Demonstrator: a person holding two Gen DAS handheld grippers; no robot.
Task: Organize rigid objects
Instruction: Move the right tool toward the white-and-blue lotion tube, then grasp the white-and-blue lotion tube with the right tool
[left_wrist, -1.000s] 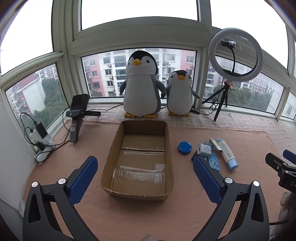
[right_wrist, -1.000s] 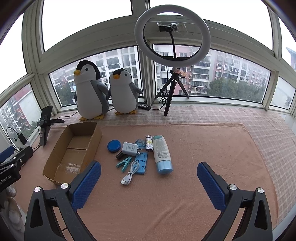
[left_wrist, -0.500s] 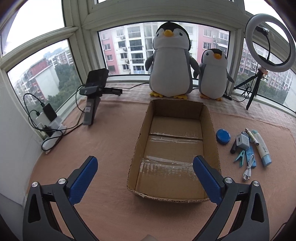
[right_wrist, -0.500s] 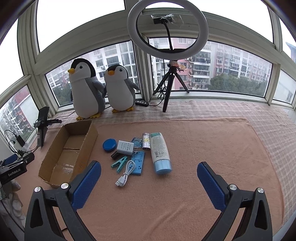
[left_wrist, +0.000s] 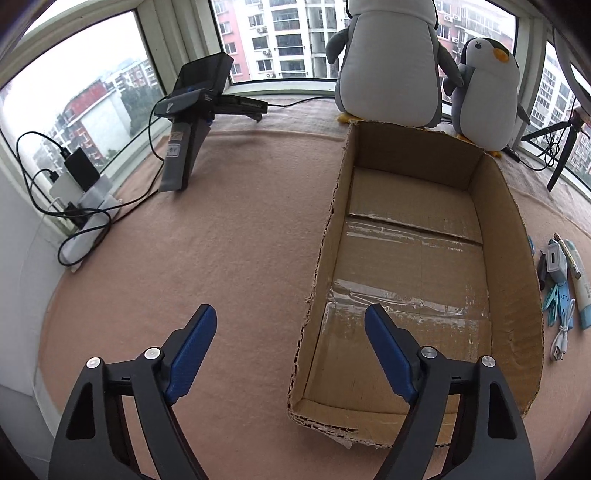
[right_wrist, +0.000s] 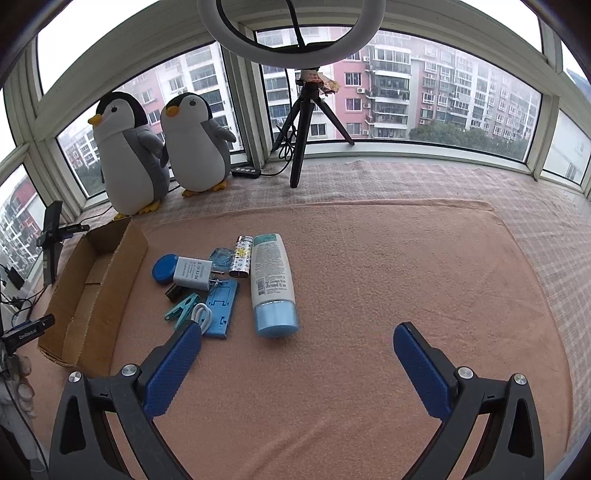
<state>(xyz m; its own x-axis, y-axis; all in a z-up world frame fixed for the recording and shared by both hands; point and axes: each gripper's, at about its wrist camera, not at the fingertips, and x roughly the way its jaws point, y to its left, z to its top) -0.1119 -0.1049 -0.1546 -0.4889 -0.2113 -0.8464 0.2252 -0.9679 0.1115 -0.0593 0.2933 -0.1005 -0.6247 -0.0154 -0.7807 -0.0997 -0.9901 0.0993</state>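
An empty cardboard box (left_wrist: 517, 258) (right_wrist: 96, 291) lies on the pink mat. My left gripper (left_wrist: 290, 315) straddles the box's left wall, one finger outside and one inside; its jaws are closing and the pads do not touch the wall. Right of the box lies a cluster: a white tube with a blue cap (right_wrist: 273, 284), a white charger (right_wrist: 192, 273), a blue round lid (right_wrist: 164, 267), a patterned lighter (right_wrist: 241, 256), a blue phone stand (right_wrist: 221, 306), a teal clothes peg (right_wrist: 181, 306) and a white cable (right_wrist: 201, 314). My right gripper (right_wrist: 297, 334) hovers open, just in front of the tube.
Two plush penguins (right_wrist: 125, 155) stand at the window behind the box. A ring light on a black tripod (right_wrist: 303, 125) stands beside them. A black device on a stand (left_wrist: 188, 122) and a power strip with cables (left_wrist: 77, 206) sit at the left edge.
The left gripper came down and leftward to the box's near left corner, and its jaws narrowed. The right gripper dropped and moved toward the cluster of objects.
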